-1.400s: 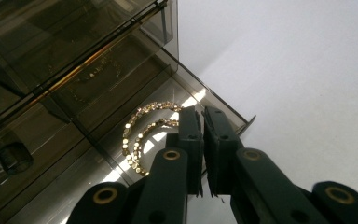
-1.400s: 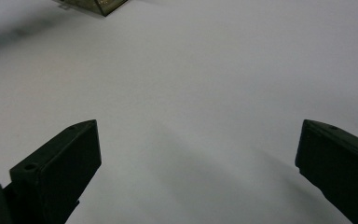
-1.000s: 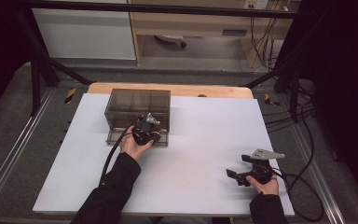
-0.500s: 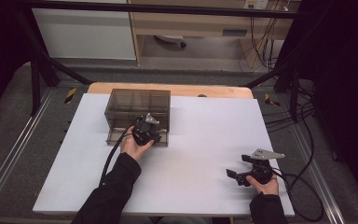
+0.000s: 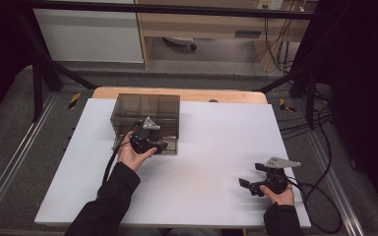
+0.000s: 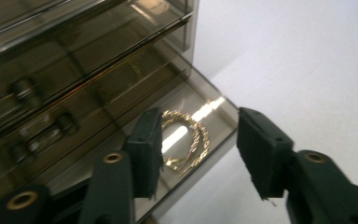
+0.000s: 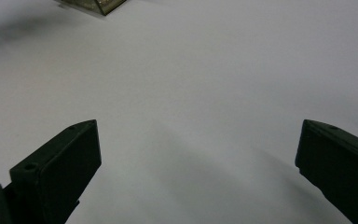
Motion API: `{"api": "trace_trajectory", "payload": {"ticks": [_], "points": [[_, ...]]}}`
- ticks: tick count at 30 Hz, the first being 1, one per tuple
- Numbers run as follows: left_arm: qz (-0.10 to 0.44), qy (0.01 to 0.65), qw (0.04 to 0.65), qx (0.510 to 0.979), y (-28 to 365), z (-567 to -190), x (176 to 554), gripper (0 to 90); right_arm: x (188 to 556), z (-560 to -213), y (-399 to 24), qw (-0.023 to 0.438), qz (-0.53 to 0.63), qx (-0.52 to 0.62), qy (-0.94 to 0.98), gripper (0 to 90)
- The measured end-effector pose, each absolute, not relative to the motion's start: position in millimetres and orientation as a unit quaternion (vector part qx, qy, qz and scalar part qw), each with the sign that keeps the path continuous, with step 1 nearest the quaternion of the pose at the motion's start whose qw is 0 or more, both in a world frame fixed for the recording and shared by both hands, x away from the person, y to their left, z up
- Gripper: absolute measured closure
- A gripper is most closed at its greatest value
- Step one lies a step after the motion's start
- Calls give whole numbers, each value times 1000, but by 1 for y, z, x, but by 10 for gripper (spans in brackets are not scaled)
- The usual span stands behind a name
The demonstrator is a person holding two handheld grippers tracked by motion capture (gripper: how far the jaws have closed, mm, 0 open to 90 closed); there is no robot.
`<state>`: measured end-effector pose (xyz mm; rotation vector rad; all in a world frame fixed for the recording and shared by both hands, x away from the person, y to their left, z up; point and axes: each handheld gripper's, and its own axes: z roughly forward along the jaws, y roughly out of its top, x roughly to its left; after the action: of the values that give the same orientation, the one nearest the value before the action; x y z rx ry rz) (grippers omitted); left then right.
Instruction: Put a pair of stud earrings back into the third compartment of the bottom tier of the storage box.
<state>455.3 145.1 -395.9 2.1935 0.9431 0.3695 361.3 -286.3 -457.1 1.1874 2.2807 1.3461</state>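
Left gripper sits at the front of the smoky drawer box, roughly 11 o'clock on the white table. From the high view its jaws are hidden against the box and I cannot tell their spread. Left gripper view settles it: left gripper has its jaws parted with a clear gap and nothing between them. Beyond and below that gap lies the pulled-out bottom drawer with a gold chain coiled on its floor, partly behind the left-hand jaw. Whether that jaw touches the chain or the drawer, cannot tell. Two closed drawers above it, each with a dark round knob.

High view does not resolve the chain at all; the drawer shows there only as a low lip at the box front.

Right gripper rests near 4 o'clock, well apart from the box, held in the person's right hand, grey plate on top. Right gripper view: right gripper has jaws spread wide, empty, bare white table between them. A corner of the box peeks in at 11 o'clock of that view.
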Motion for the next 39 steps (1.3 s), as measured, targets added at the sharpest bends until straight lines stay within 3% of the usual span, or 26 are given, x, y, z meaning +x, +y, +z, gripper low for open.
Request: {"api": "trace_trajectory", "payload": {"ticks": [7,17,39], "points": [[157,371,354,844,161,-394,443,303,361,-457,-286,119,460,407,780,8],[171,376,361,836,183,-400,428,144,361,-457,-286,119,460,407,780,8],[174,370,360,838,207,-419,400,80,362,-458,-286,119,458,408,781,7]]}}
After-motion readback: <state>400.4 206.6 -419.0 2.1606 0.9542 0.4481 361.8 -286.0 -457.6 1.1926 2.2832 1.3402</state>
